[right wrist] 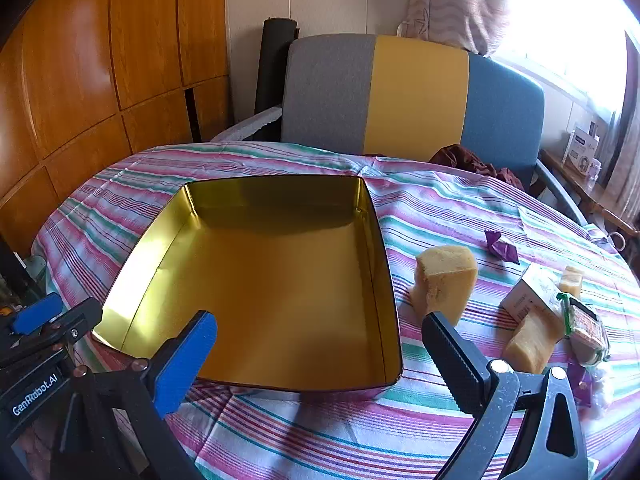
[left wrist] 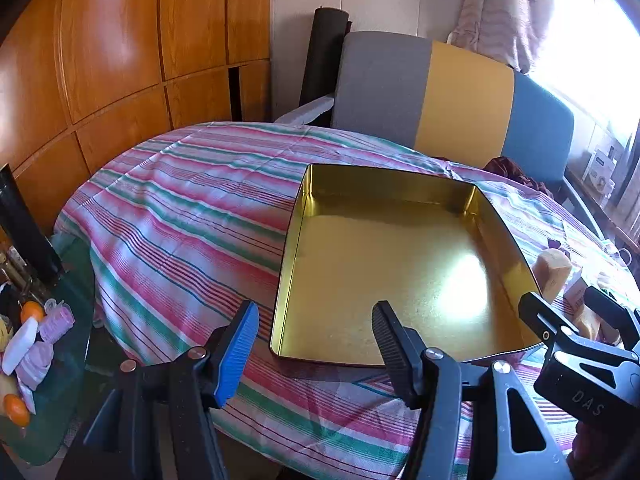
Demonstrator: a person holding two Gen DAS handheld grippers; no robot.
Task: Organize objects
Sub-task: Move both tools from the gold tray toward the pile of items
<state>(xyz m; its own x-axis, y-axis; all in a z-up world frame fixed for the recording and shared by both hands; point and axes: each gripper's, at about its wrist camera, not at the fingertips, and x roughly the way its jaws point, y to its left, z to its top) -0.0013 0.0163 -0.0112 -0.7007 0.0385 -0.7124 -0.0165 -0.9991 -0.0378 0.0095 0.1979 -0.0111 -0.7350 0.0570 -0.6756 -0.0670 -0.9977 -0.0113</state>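
Observation:
An empty gold metal tin (left wrist: 384, 264) lies open on the striped tablecloth; it also shows in the right wrist view (right wrist: 272, 280). My left gripper (left wrist: 314, 354) is open and empty, hovering at the tin's near left corner. My right gripper (right wrist: 320, 360) is open and empty over the tin's near edge; it also shows in the left wrist view (left wrist: 576, 316). To the right of the tin stand a yellow sponge chunk (right wrist: 446, 282), a second yellowish block (right wrist: 532, 338), a small carton (right wrist: 528, 292), a wrapped packet (right wrist: 586, 326) and a purple wrapper (right wrist: 500, 246).
A grey, yellow and blue chair (right wrist: 416, 96) stands behind the round table (left wrist: 180, 216). A dark red cloth (right wrist: 472, 162) lies on its seat. A glass side table (left wrist: 52, 380) at the left holds oranges and small items. Wooden panels line the left wall.

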